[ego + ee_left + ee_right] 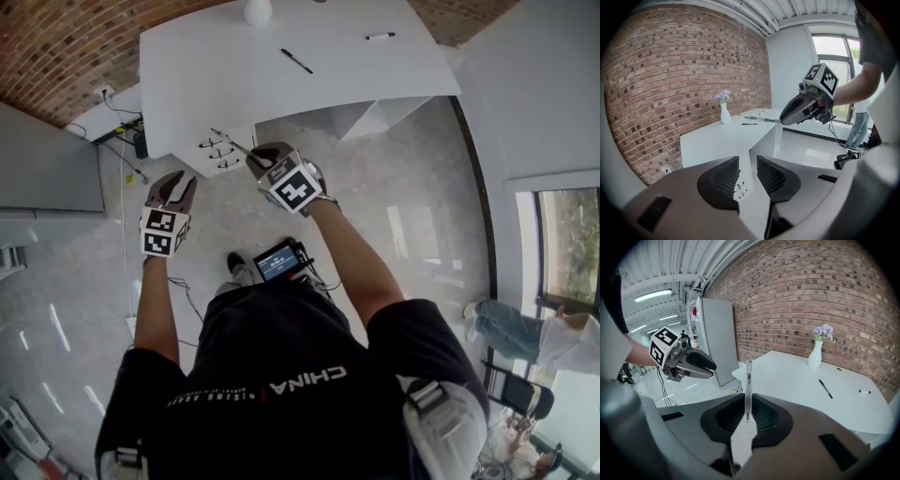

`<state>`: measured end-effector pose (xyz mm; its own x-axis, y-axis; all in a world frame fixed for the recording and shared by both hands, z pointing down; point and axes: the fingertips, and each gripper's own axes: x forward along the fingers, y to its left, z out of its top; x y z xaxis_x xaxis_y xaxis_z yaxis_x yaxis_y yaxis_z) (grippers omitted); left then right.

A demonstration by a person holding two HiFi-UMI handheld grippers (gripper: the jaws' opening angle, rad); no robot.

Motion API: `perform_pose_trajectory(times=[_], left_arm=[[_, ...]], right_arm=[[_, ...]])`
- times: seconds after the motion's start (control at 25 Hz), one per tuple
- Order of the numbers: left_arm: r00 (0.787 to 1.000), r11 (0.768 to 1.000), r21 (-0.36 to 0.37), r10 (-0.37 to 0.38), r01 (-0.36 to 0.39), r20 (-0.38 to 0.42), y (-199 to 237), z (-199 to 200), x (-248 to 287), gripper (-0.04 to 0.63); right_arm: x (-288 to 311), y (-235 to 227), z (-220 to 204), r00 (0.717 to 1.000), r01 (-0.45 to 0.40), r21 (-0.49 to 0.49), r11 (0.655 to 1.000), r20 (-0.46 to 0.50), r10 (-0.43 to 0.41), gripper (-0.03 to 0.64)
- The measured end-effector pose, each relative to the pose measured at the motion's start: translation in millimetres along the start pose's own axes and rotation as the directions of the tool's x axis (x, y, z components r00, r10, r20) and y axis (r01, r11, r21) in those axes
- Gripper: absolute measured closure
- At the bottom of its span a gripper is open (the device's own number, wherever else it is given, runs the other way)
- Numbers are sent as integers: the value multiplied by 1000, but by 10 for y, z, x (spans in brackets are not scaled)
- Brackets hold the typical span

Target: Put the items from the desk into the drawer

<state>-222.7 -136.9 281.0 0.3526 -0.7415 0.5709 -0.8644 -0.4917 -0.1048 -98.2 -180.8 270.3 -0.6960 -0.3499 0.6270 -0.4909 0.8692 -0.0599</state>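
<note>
My right gripper (748, 405) is shut on a clear pen (748, 378) that sticks straight out from its jaws. In the head view this gripper (260, 156) hangs just off the white desk's (225, 75) near left corner, the pen (231, 142) pointing at the drawer fronts (218, 154), which look closed. My left gripper (178, 185) floats lower left of the drawers, jaws slightly apart and empty. On the desk lie a black pen (296, 61) and a white marker (380, 36).
A white vase (257, 9) with purple flowers (823, 331) stands at the desk's far edge by the brick wall (670, 70). A grey cabinet (717, 338) stands left of the desk. Cables (117, 155) run along the floor. A person (525, 333) sits at right by a window.
</note>
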Motion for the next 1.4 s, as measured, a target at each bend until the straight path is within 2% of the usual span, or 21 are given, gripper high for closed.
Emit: perform_pose_trajectory(times=[0.4,0.64,0.8,1.04,1.2,1.4], left_arm=[[993,997,60,-39,46,-108,77,-357,666,491],[989,995,26,-97,100,-112,-86,-767,1187,491],[989,993,25,-113,116,-97,-101,-1108,1581,491],[995,996,30,-87,89,-49,95,-1645,2182,491],[999,992,119,-40,42,-22,216,-2010,2511,491],[999,980,200,16,-25,48,318,-2423,3019,491]], right_arm=[[500,-235,-223,995,-95,-11,995,5,95,563],[868,-285,-618,990,-138,-13,990,-19,138,563],[1234,-282,-945,991,-130,-4,991,-16,130,563],[1919,-434,-1491,994,-112,-5,994,3,112,563],[2302,-539,-1828,995,-91,-42,995,28,92,563],[2857,-721,-2259,994,-60,-103,993,89,69,563]])
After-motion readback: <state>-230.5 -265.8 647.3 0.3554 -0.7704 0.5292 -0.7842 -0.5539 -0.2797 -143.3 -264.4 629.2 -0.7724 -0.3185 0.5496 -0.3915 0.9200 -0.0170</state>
